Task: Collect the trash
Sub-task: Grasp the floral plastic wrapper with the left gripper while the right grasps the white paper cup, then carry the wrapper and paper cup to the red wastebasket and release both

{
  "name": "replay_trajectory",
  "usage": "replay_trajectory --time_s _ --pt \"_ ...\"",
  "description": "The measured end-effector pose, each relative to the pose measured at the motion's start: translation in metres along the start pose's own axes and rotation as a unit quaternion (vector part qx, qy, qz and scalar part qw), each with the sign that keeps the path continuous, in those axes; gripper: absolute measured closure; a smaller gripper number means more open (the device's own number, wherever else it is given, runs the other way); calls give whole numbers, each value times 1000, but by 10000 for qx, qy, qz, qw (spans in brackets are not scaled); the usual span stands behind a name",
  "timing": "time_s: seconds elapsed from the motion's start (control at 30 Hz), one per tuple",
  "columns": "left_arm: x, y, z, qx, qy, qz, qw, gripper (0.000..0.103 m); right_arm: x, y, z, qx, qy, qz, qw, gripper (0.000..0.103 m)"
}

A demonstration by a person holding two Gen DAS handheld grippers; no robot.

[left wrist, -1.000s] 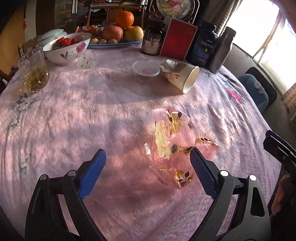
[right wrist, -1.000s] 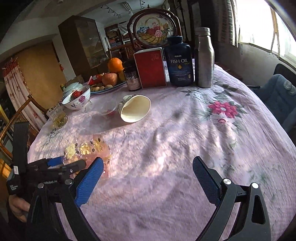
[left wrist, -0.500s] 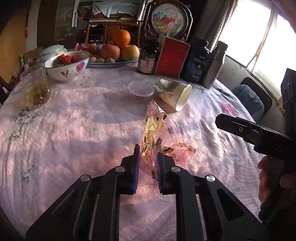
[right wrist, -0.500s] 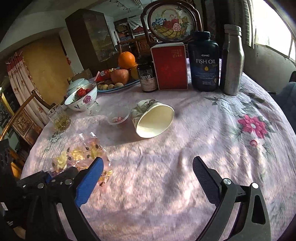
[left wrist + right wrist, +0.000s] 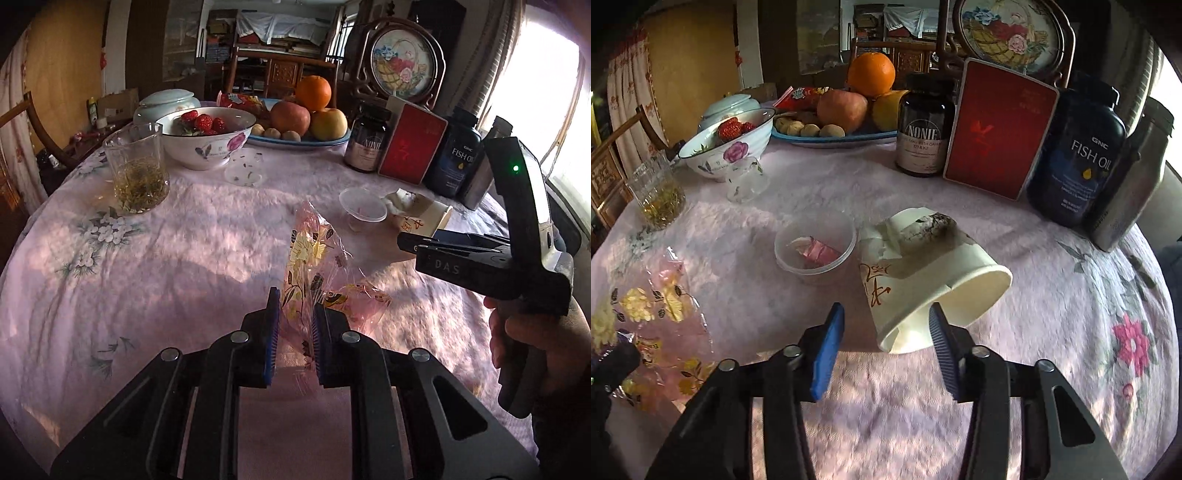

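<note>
Tablecloth [image 5: 155, 280] | one wrapper [image 5: 310, 266] | one paper cup [image 5: 923, 288] | two supplement bottles [image 5: 925, 125]

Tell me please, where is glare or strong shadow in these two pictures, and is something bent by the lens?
Left wrist view: the window is blown out white, and sun patches with soft shadows dapple the tablecloth. Right wrist view: the tipped paper cup casts a dark shadow toward the camera, the steel bottle leans from fisheye distortion, and the corners are dark.
</note>
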State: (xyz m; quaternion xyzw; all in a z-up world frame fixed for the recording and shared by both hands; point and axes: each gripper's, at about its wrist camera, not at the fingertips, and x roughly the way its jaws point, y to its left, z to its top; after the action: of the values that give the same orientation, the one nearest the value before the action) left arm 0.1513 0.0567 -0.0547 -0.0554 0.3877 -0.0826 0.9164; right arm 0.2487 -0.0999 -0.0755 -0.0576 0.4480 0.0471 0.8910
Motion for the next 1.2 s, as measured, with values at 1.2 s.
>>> replay_trajectory --time_s 1.2 --pt "-54 -131 -52 1506 46 -727 9859 86 -257 -160 -265 1780 -896 -805 9766 96"
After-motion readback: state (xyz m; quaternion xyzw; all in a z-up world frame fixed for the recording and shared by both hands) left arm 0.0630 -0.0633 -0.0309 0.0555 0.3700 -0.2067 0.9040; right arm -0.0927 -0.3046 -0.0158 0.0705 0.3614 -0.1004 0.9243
